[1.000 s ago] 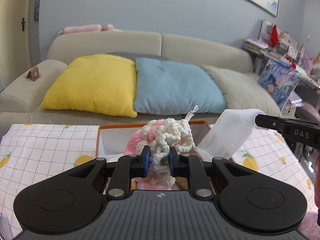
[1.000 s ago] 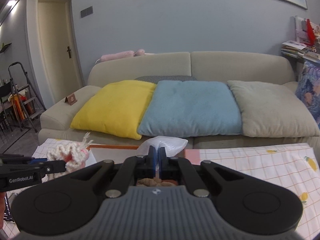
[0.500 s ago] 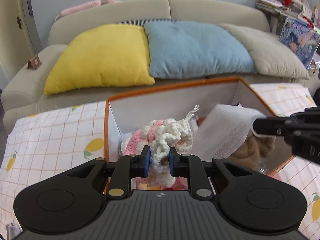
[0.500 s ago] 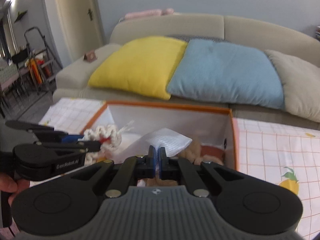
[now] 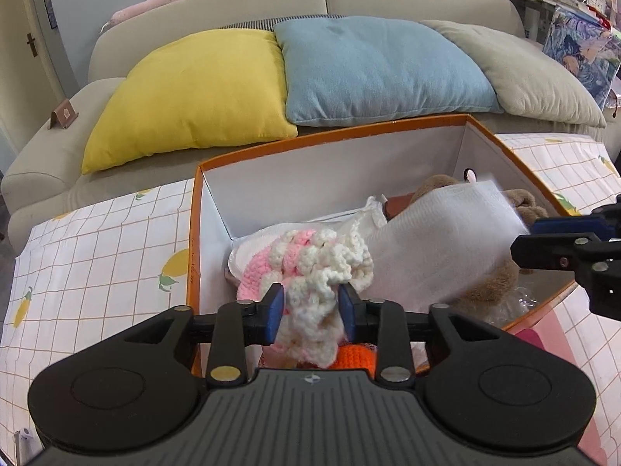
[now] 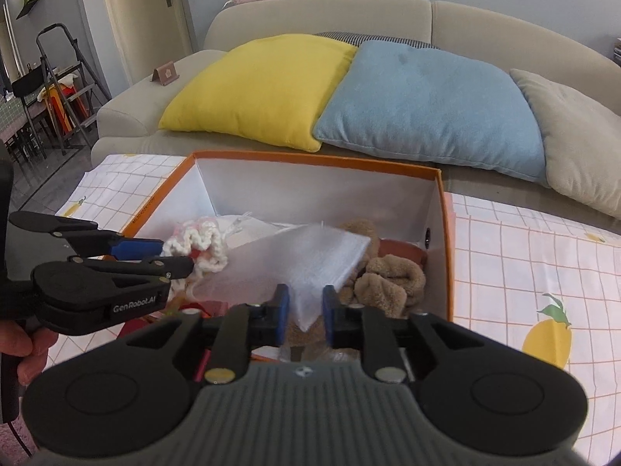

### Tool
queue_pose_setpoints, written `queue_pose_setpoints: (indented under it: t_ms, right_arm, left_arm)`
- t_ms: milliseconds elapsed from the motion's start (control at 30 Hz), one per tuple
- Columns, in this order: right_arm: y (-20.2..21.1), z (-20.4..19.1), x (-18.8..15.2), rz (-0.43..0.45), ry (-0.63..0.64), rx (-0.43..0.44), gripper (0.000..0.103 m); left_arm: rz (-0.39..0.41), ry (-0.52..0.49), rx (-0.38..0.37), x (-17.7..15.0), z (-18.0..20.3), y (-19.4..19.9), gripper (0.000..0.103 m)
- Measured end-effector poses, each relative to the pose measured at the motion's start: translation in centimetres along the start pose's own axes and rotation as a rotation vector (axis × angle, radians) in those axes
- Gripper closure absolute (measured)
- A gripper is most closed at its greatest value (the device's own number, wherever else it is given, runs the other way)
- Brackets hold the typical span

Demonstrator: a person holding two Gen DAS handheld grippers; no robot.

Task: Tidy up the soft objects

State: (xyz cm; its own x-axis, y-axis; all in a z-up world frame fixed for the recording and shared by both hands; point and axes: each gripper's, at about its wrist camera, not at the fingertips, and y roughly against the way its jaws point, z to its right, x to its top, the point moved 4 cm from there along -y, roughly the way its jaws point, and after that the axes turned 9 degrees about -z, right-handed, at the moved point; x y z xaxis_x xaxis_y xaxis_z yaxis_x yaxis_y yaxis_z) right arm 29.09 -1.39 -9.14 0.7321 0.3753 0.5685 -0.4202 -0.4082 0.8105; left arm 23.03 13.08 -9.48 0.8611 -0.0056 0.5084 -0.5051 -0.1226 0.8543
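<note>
An orange box (image 5: 330,138) with white inner walls stands on the table; it also shows in the right wrist view (image 6: 310,161). My left gripper (image 5: 310,312) is over it, its jaws parted, with a pink and white crochet piece (image 5: 310,268) slipping from between them. My right gripper (image 6: 304,308) has its jaws parted too, and a white cloth (image 6: 302,262) is dropping out of them over the box. The cloth (image 5: 434,240) and the crochet piece (image 6: 202,248) show in the opposite views as well. A brown plush toy (image 6: 388,279) lies inside the box.
The table wears a white checked cloth with lemon prints (image 5: 97,240). Behind it stands a beige sofa (image 5: 217,4) with a yellow cushion (image 5: 194,89), a blue cushion (image 5: 380,70) and a grey cushion (image 5: 535,77). A stepladder (image 6: 62,66) stands far left.
Both grippers came down over the open box and tilted downward. Both jaws have opened, letting go of the crochet piece and the white cloth.
</note>
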Motion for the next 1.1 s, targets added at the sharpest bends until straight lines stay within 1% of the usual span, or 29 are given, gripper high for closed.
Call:
queue_pose_setpoints:
  t_ms: [67,100,200,233,300,333,400,467,533,633,833,1000,1100]
  right_arm:
    - [0.8,0.2,-0.2,0.015,-0.008,-0.007,0.07]
    - [1.2,0.4,-0.3,0.023,-0.013,-0.01,0.067]
    - [2.5,0.7,-0.5,0.042,-0.024,-0.021,0.06]
    - [3.0,0.8,-0.5,0.047,-0.027,-0.024,0.059]
    - [4.0,1.1,-0.7,0.063,-0.039,-0.03,0.052]
    - [4.6,1.2,-0.7,0.073,-0.045,-0.03,0.051]
    - [5.9,1.4,-0.7,0.095,-0.058,-0.035,0.041]
    - [7.4,1.7,-0.9,0.122,-0.073,-0.04,0.037]
    - [9.1,2.0,-1.4,0.145,-0.083,-0.042,0.035]
    - [11.8,2.4,-2.4,0.173,-0.099,-0.047,0.029]
    - [16.4,2.3,-5.9,0.201,-0.115,-0.048,0.019]
    - [18.8,1.8,-9.5,0.195,-0.125,-0.055,0.014]
    - [19.8,1.6,-11.6,0.194,-0.145,-0.058,0.01]
  left_arm:
    - [0.022,0.005,-0.002,0.0,0.0,0.7,0.04]
    - [0.038,0.008,0.0,0.0,0.0,1.1,0.037]
    - [0.075,0.009,-0.002,0.4,0.1,2.6,0.035]
    - [0.092,0.01,-0.005,0.5,0.2,3.3,0.033]
    - [0.136,0.014,-0.021,0.7,0.4,4.8,0.027]
    - [0.157,0.019,-0.031,0.8,0.5,5.5,0.024]
    - [0.191,0.029,-0.055,0.8,0.9,7.1,0.024]
    - [0.231,0.038,-0.072,0.7,1.3,8.8,0.024]
    - [0.272,0.048,-0.091,0.4,1.9,10.4,0.024]
    - [0.321,0.045,-0.127,-0.4,2.9,12.9,0.025]
    - [0.363,0.03,-0.18,-2.8,5.6,16.6,0.025]
    - [0.392,0.018,-0.193,-4.9,7.7,18.2,0.025]
    - [0.416,0.016,-0.179,-6.2,8.5,19.0,0.02]
